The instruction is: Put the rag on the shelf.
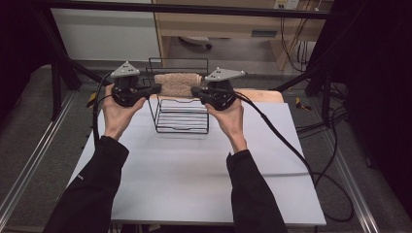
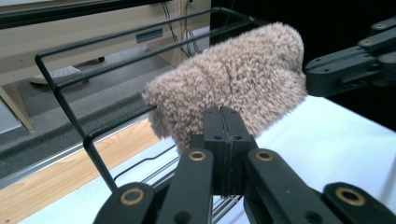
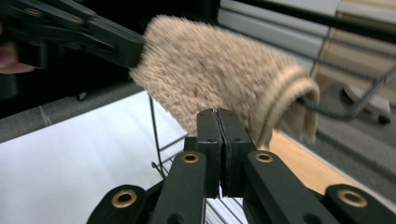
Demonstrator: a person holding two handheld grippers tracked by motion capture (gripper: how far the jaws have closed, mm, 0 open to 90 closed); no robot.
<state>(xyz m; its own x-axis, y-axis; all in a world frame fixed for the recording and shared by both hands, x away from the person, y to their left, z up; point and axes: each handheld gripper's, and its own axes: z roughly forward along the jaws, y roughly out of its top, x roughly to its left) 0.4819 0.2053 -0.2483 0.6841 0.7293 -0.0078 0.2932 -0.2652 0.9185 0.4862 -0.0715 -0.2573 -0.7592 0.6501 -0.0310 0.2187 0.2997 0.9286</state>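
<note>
Towel (image 1: 178, 83), beige and fluffy, was seen folded and draped over the top wire of a black wire rack (image 1: 180, 116) standing at the far middle of the white table (image 1: 194, 184). Its long axis ran from 9 o'clock to 3 o'clock along that wire, with one end turned to each hand. The left hand-held gripper (image 1: 156, 89) was held at the towel's 9 o'clock end and the right hand-held gripper (image 1: 194, 91) at its 3 o'clock end, both about equally near. In each gripper view the black jaws were pressed together, and pile was met at the tips; whether a fold of towel was pinched between them could not be told. Any coming move was judged to depend on this end-to-end line.
</note>
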